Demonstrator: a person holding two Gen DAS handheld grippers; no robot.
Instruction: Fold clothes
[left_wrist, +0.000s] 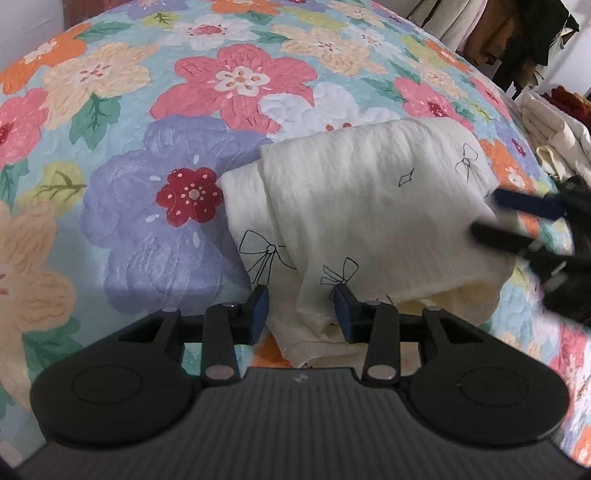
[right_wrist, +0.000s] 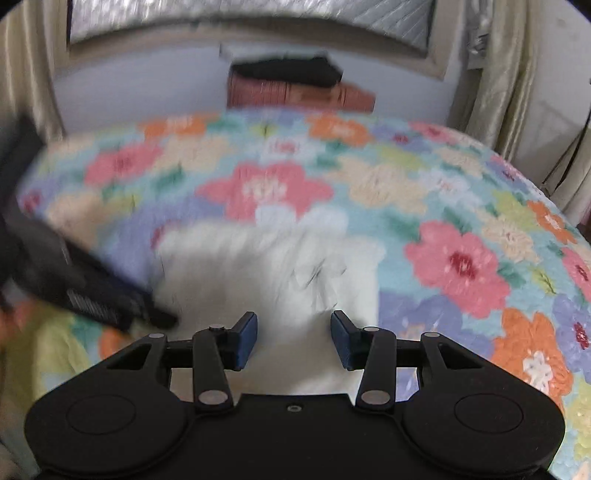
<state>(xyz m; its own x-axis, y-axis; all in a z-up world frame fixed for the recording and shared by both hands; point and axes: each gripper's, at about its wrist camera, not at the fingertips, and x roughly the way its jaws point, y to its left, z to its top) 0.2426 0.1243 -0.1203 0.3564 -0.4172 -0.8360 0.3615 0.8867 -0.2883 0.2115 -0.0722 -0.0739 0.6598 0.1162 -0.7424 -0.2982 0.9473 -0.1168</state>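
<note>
A cream garment (left_wrist: 369, 221) printed with small black bows lies folded into a compact block on the floral bedspread (left_wrist: 147, 110). My left gripper (left_wrist: 301, 314) is open, its jaws apart at the garment's near edge, holding nothing. My right gripper (left_wrist: 491, 218) shows blurred at the garment's right side, fingers spread. In the right wrist view, which is motion-blurred, the right gripper (right_wrist: 293, 339) is open just over the near part of the garment (right_wrist: 266, 266), and the left gripper's body (right_wrist: 74, 288) is at the left.
A pile of cream and red clothes (left_wrist: 554, 122) lies at the bed's right edge, with dark hanging clothes (left_wrist: 517, 33) behind. In the right wrist view a reddish headboard with a black item (right_wrist: 291, 81) stands at the far end, with curtains (right_wrist: 491, 92) on the right.
</note>
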